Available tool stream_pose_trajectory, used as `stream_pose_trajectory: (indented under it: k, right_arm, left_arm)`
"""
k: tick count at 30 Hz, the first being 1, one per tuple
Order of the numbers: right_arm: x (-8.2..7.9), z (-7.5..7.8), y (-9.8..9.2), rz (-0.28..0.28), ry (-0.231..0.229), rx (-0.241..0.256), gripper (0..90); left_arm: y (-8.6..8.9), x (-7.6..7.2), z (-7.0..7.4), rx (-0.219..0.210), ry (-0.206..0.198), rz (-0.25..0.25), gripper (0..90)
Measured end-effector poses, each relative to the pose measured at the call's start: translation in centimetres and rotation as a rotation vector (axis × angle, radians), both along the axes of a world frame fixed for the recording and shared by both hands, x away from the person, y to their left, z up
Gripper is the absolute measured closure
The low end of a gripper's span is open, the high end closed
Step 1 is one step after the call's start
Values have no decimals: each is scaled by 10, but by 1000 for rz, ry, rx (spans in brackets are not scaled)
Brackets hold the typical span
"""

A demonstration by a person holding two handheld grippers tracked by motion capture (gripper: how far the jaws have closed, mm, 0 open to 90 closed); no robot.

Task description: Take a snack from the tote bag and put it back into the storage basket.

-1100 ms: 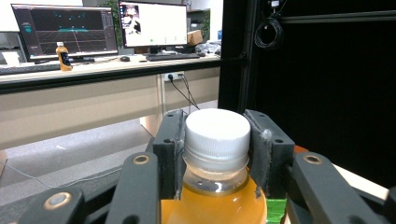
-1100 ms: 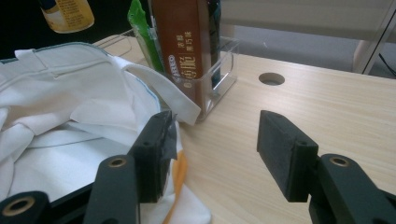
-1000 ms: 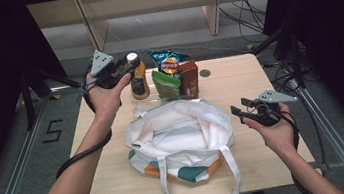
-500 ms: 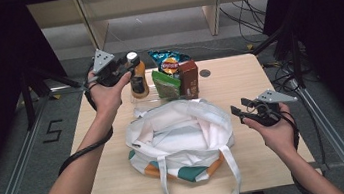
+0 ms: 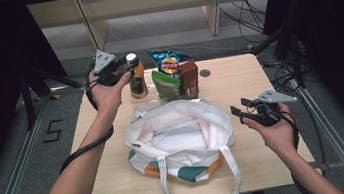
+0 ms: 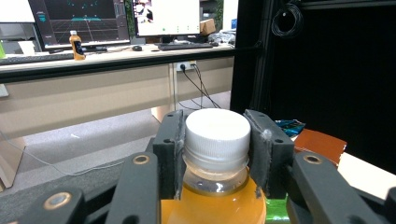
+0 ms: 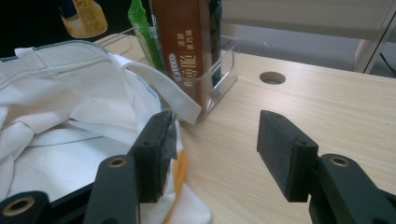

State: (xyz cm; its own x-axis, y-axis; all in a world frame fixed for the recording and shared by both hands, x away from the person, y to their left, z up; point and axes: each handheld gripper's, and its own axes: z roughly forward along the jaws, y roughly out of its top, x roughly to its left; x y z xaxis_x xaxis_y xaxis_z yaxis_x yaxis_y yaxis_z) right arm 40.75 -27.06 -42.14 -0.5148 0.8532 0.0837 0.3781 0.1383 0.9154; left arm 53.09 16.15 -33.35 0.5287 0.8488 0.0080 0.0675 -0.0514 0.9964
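Note:
An orange drink bottle (image 5: 137, 81) with a white cap (image 6: 215, 130) stands upright at the left end of a clear bin (image 5: 146, 99) at the back of the table. My left gripper (image 5: 125, 73) is shut on its cap and neck, one pad on each side in the left gripper view. Whether the bottle rests in the bin or hangs just above it, I cannot tell. An open white tote bag (image 5: 180, 136) with green and orange bands lies mid-table. My right gripper (image 5: 238, 109) hovers open just right of the bag, nothing between its jaws (image 7: 217, 154).
The clear bin (image 7: 219, 79) also holds a blue chips bag (image 5: 169, 62), a green packet (image 5: 164, 84) and a brown box (image 5: 189, 77). The bag's strap (image 5: 200, 189) hangs over the front table edge. A round hole (image 5: 204, 73) is in the tabletop at back right.

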Motion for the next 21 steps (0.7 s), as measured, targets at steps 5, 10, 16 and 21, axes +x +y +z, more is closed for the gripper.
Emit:
stream_pose_trajectory:
  k: [5, 10, 16, 21]
  right_arm:
    - [0, 0, 0, -1, 6, 5, 464]
    - [0, 0, 0, 5, 7, 8, 464]
    - [-1, 0, 1, -1, 17, 23, 464]
    - [-1, 0, 1, -4, 19, 27, 464]
  left_arm:
    - [0, 2, -3, 2, 7, 5, 589]
    - [0, 5, -5, 5, 11, 7, 589]
    - [-1, 7, -7, 6, 17, 13, 588]
    - [-1, 9, -9, 5, 25, 19, 589]
